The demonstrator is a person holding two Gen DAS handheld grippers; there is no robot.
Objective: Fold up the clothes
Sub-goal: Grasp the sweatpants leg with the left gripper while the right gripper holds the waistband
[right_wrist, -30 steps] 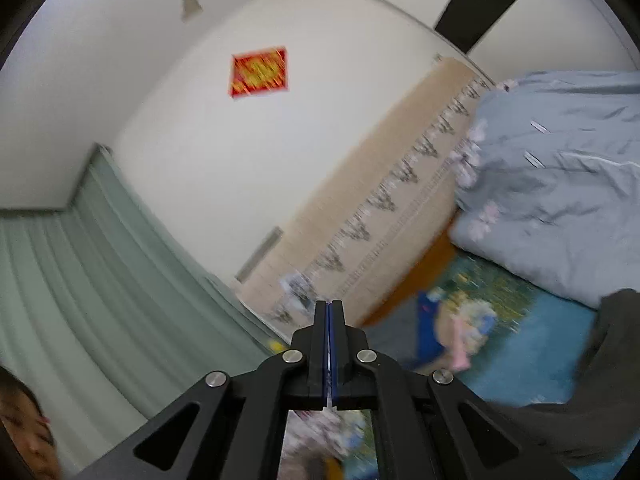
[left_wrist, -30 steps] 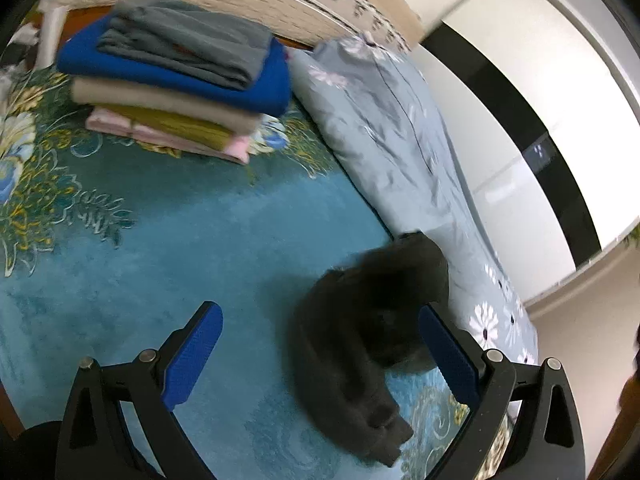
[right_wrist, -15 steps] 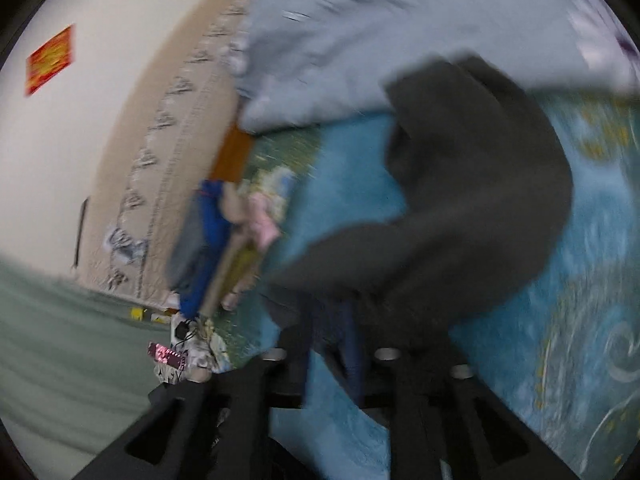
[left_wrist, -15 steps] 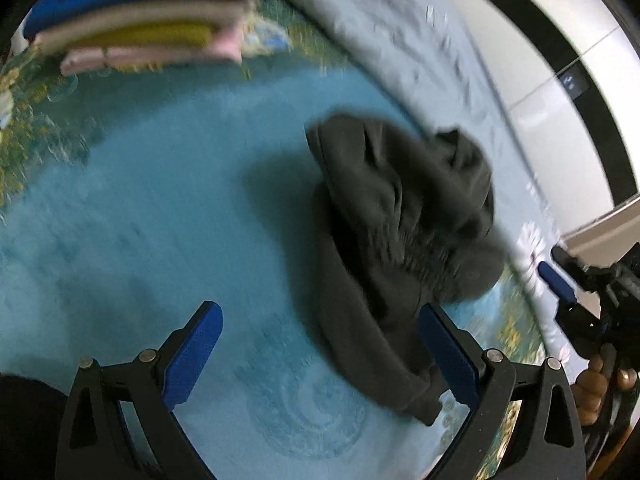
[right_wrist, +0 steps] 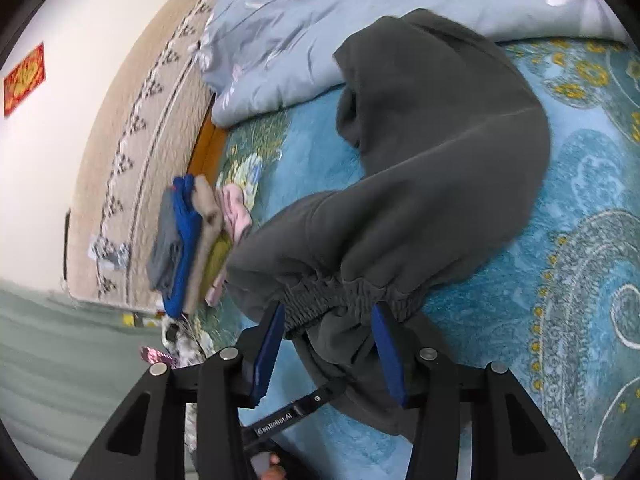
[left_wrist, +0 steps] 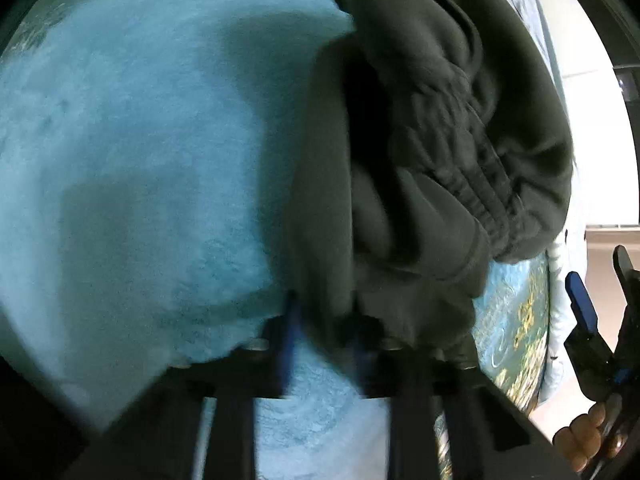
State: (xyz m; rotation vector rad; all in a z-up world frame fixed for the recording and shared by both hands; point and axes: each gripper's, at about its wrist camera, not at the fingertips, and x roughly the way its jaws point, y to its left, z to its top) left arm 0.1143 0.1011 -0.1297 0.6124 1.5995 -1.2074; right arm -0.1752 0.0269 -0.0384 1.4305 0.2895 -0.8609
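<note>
Dark grey sweatpants (right_wrist: pixel 440 168) lie crumpled on a teal patterned blanket (right_wrist: pixel 580 240). In the right wrist view my right gripper (right_wrist: pixel 328 344) is part open, its blue pads either side of the elastic waistband (right_wrist: pixel 340 292). In the left wrist view the sweatpants (left_wrist: pixel 420 140) fill the right half, and my left gripper (left_wrist: pixel 324 340) is blurred, its fingers close together around a fold of the fabric. The right gripper's blue pad also shows at the far right of the left wrist view (left_wrist: pixel 580 304).
A stack of folded clothes (right_wrist: pixel 192 240) sits on the blanket by the headboard (right_wrist: pixel 132 152). A pale blue floral duvet (right_wrist: pixel 320 20) lies bunched along the far side. A white wall (right_wrist: pixel 40 140) is behind.
Both grippers have dropped onto the sweatpants. My left gripper has narrowed from wide open onto the fabric. My right gripper has opened around the waistband.
</note>
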